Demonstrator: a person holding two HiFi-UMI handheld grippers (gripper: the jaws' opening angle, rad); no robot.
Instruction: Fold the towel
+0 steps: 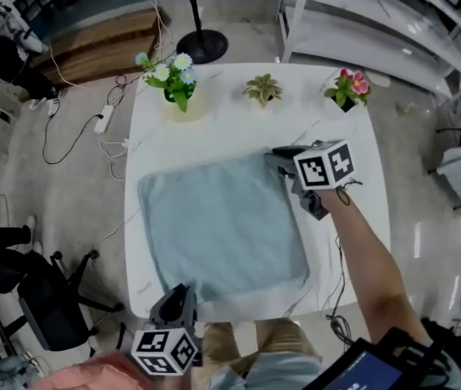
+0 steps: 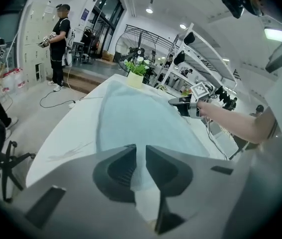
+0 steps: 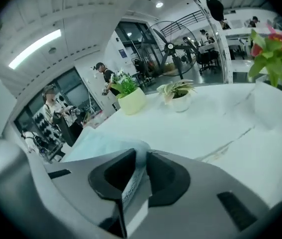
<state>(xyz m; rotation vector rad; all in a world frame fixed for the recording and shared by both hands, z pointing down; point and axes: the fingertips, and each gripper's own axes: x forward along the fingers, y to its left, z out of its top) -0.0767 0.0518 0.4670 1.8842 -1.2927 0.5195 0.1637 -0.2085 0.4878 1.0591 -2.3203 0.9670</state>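
Note:
A light blue towel (image 1: 222, 226) lies spread flat on the white table (image 1: 238, 128). My right gripper (image 1: 277, 159) is at the towel's far right corner. In the right gripper view the jaws (image 3: 141, 153) are shut on that corner of the towel (image 3: 96, 143), with its white label hanging between them. My left gripper (image 1: 183, 289) hovers at the near left corner. In the left gripper view its jaws (image 2: 141, 147) stand a narrow gap apart over the towel (image 2: 131, 118), whose near edge lies flat below them, unpinched.
Three potted plants line the table's far edge: daisies (image 1: 177, 75), a green succulent (image 1: 263, 89) and pink flowers (image 1: 348, 88). An office chair (image 1: 51, 299) stands at the near left. A fan base (image 1: 202, 47), floor cables and shelving (image 1: 360, 15) lie beyond. A person (image 2: 58, 39) stands far left.

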